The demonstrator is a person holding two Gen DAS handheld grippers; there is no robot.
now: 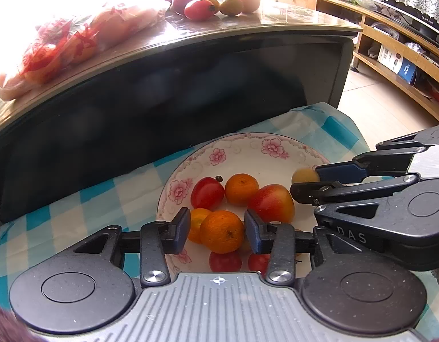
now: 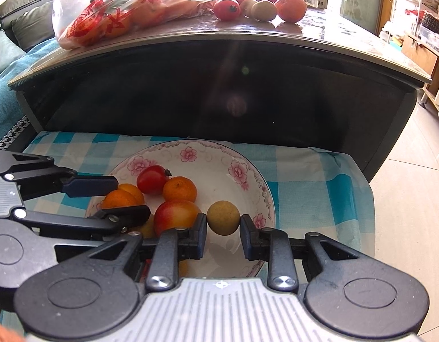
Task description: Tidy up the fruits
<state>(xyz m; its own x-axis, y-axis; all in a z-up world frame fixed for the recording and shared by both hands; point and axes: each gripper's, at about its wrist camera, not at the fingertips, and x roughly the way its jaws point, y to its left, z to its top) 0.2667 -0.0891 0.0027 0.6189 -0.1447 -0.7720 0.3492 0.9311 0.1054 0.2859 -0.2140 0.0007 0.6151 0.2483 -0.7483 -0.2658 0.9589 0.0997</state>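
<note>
A white floral plate point(image 1: 247, 148) point(image 2: 219, 176) on a blue checked cloth holds several fruits: oranges, red tomatoes and a red-yellow fruit point(image 1: 272, 203) point(image 2: 176, 216). My left gripper point(image 1: 218, 232) is open over the plate, its fingers either side of an orange point(image 1: 222, 230) with a gap to each. My right gripper point(image 2: 222, 223) holds a small yellow-green round fruit point(image 2: 222, 217) point(image 1: 304, 175) between its fingers, just above the plate's right part. The right gripper shows in the left wrist view point(image 1: 313, 183); the left gripper shows in the right wrist view point(image 2: 128, 196).
A dark table point(image 1: 191, 85) point(image 2: 219, 91) rises right behind the plate. On its top lie more fruits point(image 1: 216, 2) point(image 2: 253, 4) and a plastic bag of fruit point(image 1: 62, 40) point(image 2: 119, 14). Tiled floor point(image 2: 413, 199) lies to the right, with wooden shelves point(image 1: 398, 51).
</note>
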